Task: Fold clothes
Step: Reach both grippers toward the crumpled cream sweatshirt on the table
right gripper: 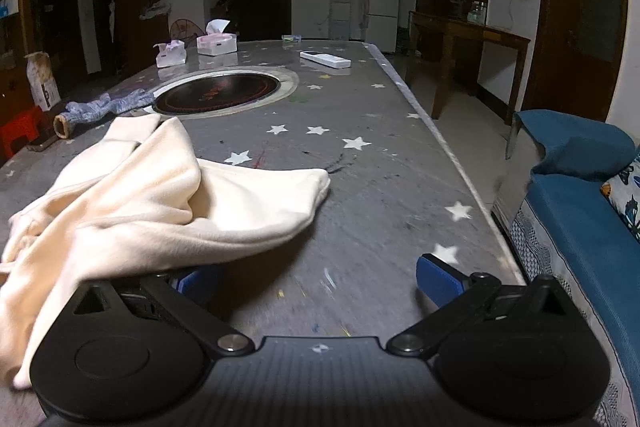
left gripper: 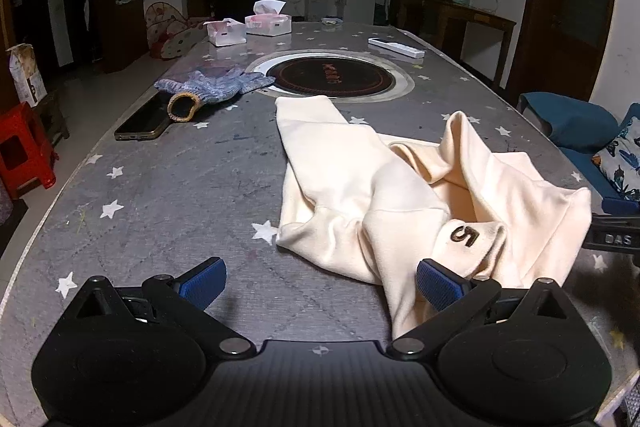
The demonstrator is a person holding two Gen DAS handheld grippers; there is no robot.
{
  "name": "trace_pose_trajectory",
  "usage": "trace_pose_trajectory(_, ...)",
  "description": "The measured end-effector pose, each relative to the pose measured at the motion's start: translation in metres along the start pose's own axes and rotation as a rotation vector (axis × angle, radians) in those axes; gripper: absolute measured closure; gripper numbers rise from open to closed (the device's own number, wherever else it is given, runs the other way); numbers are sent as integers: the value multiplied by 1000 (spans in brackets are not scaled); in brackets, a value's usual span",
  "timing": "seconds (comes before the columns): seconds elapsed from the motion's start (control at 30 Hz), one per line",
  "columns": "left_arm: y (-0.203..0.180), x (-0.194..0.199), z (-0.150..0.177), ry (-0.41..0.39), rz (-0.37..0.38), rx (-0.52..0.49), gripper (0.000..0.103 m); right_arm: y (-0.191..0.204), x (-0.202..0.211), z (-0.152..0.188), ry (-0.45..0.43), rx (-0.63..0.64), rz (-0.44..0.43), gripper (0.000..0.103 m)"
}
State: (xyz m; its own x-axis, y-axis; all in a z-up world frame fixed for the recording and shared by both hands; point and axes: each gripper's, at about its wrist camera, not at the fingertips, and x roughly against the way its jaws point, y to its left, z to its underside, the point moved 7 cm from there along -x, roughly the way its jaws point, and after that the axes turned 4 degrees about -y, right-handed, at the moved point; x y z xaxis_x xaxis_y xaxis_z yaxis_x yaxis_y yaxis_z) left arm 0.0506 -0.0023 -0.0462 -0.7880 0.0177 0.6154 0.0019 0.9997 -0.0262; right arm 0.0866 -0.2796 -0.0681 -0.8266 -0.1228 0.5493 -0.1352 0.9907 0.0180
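Both grippers gape, released — left gripper (left gripper: 320,283) with the cream garment (left gripper: 392,187) crumpled ahead-right, right gripper (right gripper: 320,279) with it draped over its left finger — on the starred counter (right gripper: 380,187).

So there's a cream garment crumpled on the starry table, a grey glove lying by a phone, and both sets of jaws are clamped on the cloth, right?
Not quite. Both wrist views show the jaws wide open, gripping nothing: the left gripper has cloth only beside one finger, and the right gripper has the garment draped over one finger. The rest holds: garment crumpled on the table, glove by the phone.
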Motion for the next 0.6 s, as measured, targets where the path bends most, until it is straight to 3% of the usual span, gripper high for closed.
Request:
trace_pose_trajectory(0.13,-4,4,1,-3,13,8,0,4,-2,-6,-28,7,-26,0)
trace_pose_trajectory(0.23,-7,8,2,-6,23,14,0,-1,36,-4,-138,-9,-67,0)
trace_pose_trajectory(0.47,-7,15,-4,-56,9,-13,0,15,54,-10,-89,-4,-109,0)
trace_pose_trajectory(0.6,-10,14,-5,-35,17,-15,0,24,55,-10,-76,-19,-143,0)
